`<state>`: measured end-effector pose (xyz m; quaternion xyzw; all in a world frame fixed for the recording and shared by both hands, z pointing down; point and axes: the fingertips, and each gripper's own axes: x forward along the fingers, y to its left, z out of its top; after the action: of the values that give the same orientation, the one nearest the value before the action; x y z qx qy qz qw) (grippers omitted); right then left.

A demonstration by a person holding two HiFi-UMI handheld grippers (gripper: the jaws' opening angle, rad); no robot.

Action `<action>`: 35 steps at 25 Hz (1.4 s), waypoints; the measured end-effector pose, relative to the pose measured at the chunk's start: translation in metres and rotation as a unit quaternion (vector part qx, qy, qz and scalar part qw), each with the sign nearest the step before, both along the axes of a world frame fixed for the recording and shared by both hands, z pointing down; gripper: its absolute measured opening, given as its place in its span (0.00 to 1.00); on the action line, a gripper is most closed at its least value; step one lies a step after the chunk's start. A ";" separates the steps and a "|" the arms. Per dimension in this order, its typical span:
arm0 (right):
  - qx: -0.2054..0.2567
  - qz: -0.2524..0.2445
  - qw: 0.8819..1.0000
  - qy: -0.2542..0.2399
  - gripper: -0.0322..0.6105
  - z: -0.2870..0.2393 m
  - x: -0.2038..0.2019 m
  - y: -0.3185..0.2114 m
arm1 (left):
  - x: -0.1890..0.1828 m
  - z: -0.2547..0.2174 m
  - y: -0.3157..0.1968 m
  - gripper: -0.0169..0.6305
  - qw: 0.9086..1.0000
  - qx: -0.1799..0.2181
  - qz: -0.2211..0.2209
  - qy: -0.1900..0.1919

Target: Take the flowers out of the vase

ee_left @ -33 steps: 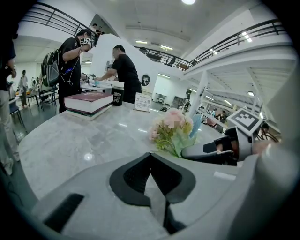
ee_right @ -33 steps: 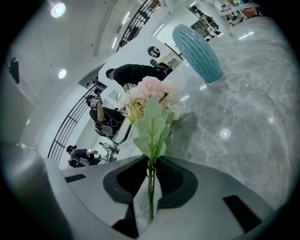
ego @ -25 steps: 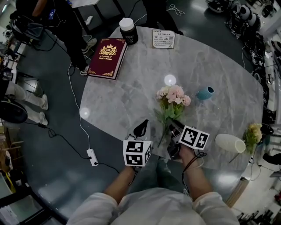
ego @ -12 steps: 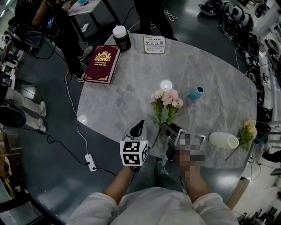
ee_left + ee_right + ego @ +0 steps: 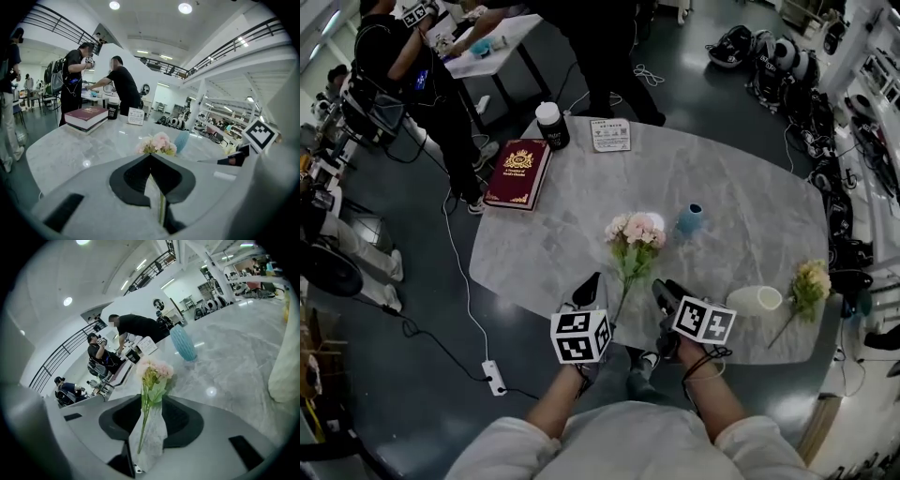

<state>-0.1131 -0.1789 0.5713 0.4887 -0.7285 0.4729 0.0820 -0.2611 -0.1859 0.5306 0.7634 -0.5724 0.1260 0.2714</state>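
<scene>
A bunch of pink flowers (image 5: 633, 230) lies on the grey marble table (image 5: 741, 187), its green stem (image 5: 622, 292) running toward me between the two grippers. A small blue vase (image 5: 689, 218) stands just right of the blooms. My left gripper (image 5: 589, 284) is shut and empty, left of the stem. My right gripper (image 5: 662, 291) hangs right of the stem; its jaws opened and have just been closing a little, and stay open. The stem (image 5: 143, 427) shows through their gap, untouched. A white vase (image 5: 755, 300) lies on its side beside yellow flowers (image 5: 809, 281).
A dark red book (image 5: 517, 173), a black jar with a white lid (image 5: 551, 125) and a printed card (image 5: 609, 134) sit at the table's far side. People stand at another table beyond. A power strip (image 5: 495, 377) and cable lie on the floor to the left.
The right gripper let go of the pink flowers' stem and drew back to the right. Both grippers rose away from the table. The flowers stay lying where they were.
</scene>
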 end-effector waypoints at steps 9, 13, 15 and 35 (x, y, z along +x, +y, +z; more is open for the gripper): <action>0.121 -0.015 0.989 0.085 0.09 -0.062 0.021 0.003 | 0.007 -0.042 -0.001 0.04 0.999 0.045 0.001 -0.013; 0.128 -0.016 0.987 0.095 0.08 -0.066 0.025 0.005 | 0.017 -0.051 0.000 0.04 0.998 0.055 0.009 -0.019; 0.131 -0.012 0.987 0.096 0.07 -0.067 0.029 0.006 | 0.023 -0.054 0.001 0.04 0.998 0.059 0.014 -0.021; 0.204 0.043 0.968 0.142 0.06 -0.115 0.091 0.058 | 0.088 -0.090 0.040 0.04 0.993 0.100 0.063 -0.008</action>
<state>-0.0223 -0.1206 0.4563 0.5884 -0.7687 0.2428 0.0622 -0.1728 -0.1459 0.4406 0.8203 -0.5350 0.0910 0.1804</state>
